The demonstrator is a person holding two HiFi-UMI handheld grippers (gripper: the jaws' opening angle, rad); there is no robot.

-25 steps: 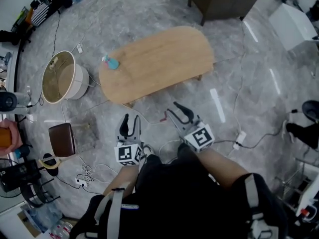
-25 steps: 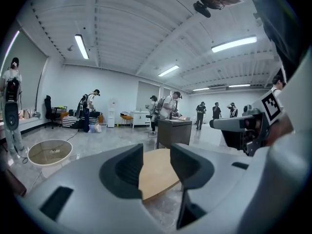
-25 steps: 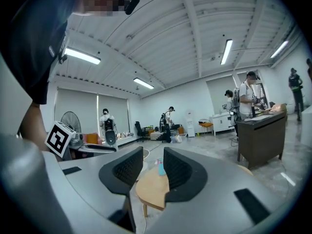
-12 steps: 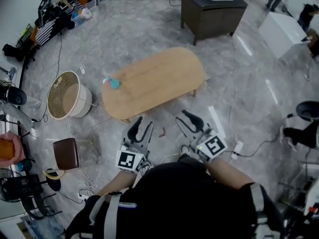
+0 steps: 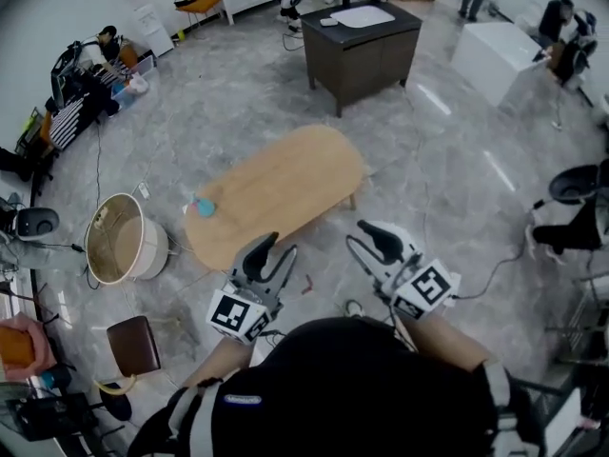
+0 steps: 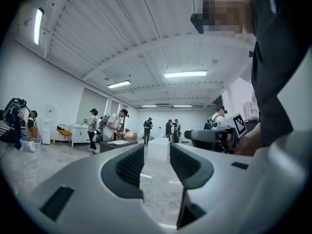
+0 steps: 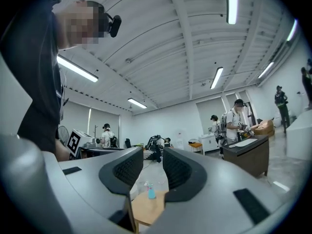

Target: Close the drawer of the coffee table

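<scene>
Standing near the bench [image 5: 276,188], you had the left hand-held gripper [image 5: 279,247] and the right hand-held gripper [image 5: 359,237] partly open and empty. Its drawer was hidden from above, so reaching blind risked shoving the whole bench or toppling the small blue object [image 5: 205,207].

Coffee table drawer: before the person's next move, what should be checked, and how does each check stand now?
1. Left gripper free: ok, jaws apart, nothing between them.
2. Right gripper free: ok, jaws apart, nothing held.
3. Drawer located: cannot tell, the coffee table shows only its top.
4. Grippers at the table: not ok, both hang short of its near edge.
5. Tabletop safe: ok, only a small blue bottle near one end.
</scene>
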